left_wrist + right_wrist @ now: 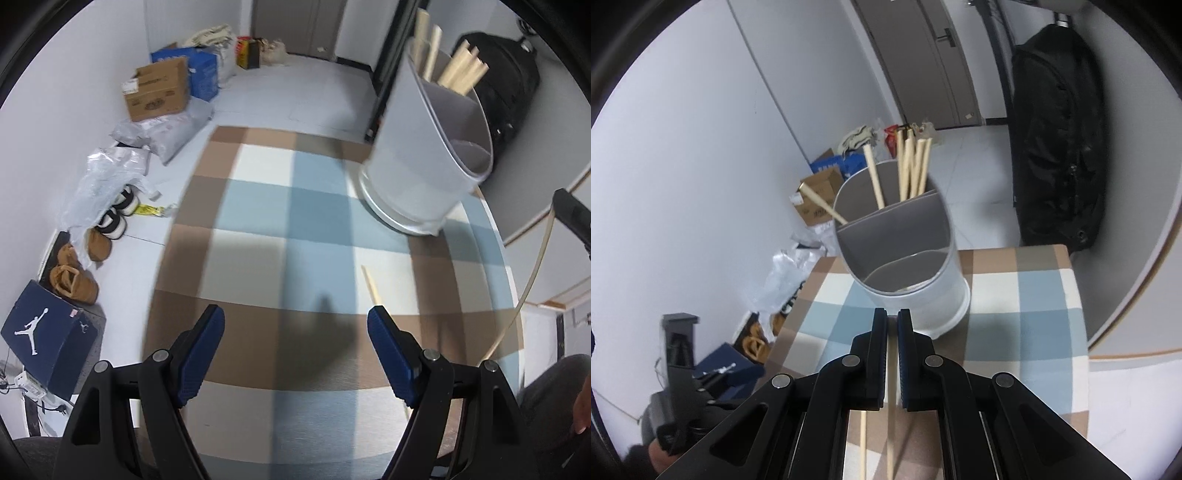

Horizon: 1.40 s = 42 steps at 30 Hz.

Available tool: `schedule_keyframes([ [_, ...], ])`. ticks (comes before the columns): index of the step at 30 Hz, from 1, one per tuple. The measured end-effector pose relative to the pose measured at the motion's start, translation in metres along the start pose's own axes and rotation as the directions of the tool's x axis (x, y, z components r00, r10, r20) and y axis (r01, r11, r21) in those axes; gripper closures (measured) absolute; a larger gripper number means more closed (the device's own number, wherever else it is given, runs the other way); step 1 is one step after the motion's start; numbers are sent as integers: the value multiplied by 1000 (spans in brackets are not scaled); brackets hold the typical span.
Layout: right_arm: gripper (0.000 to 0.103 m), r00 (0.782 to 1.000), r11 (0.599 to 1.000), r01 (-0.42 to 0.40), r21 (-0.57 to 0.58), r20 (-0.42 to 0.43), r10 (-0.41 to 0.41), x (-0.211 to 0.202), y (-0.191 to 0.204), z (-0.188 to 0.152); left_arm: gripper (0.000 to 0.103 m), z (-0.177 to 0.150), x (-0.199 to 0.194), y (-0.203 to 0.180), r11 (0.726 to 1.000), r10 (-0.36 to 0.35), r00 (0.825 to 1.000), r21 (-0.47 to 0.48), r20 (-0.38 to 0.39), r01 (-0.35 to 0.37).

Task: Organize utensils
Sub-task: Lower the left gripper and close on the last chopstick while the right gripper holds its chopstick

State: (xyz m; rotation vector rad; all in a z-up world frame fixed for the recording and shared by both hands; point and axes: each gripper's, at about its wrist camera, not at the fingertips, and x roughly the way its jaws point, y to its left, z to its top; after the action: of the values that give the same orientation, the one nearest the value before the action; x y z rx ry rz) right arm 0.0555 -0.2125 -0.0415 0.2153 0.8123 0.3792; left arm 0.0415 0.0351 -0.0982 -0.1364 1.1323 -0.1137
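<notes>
A grey divided utensil holder [424,147] [905,258] stands on the checked tablecloth [288,221]. Several wooden chopsticks [912,166] stick up from its rear compartments. My left gripper [295,325] hovers open over the cloth with nothing between its blue pads [207,332]. One loose chopstick [373,288] lies on the cloth and runs under the right-hand finger. My right gripper [892,314] is shut on a chopstick [891,369], just in front of the holder. In the left wrist view that held chopstick [535,266] hangs from the black gripper at the right edge. A second chopstick [863,443] shows below.
Cardboard boxes [159,88], plastic bags [110,166], shoes [74,280] and a blue shoebox [48,339] line the floor along the left wall. A black backpack [1056,147] stands beyond the table's far right corner. A door [923,55] is at the back.
</notes>
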Motion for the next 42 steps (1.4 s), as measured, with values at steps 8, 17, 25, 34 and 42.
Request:
schedule_keyframes([
  [8, 98, 998, 996, -47, 73, 39, 44, -25, -34, -4, 27, 8, 15, -16, 999, -31, 996, -19, -79, 30],
  [17, 98, 992, 987, -104, 124, 85, 94, -41, -64, -10, 34, 17, 42, -40, 1000, 11, 983, -23, -181, -15],
  [25, 98, 988, 971, -140, 195, 84, 126, -39, -84, -15, 49, 15, 57, -54, 995, 101, 961, 36, -257, -95],
  [34, 98, 986, 959, -159, 233, 83, 143, -36, -95, -17, 98, 22, 58, -64, 993, 116, 958, 52, -261, -106],
  [42, 98, 986, 957, -158, 245, 90, 139, -40, -98, -18, 100, 27, 61, -65, 995, 98, 964, 17, -246, -97],
])
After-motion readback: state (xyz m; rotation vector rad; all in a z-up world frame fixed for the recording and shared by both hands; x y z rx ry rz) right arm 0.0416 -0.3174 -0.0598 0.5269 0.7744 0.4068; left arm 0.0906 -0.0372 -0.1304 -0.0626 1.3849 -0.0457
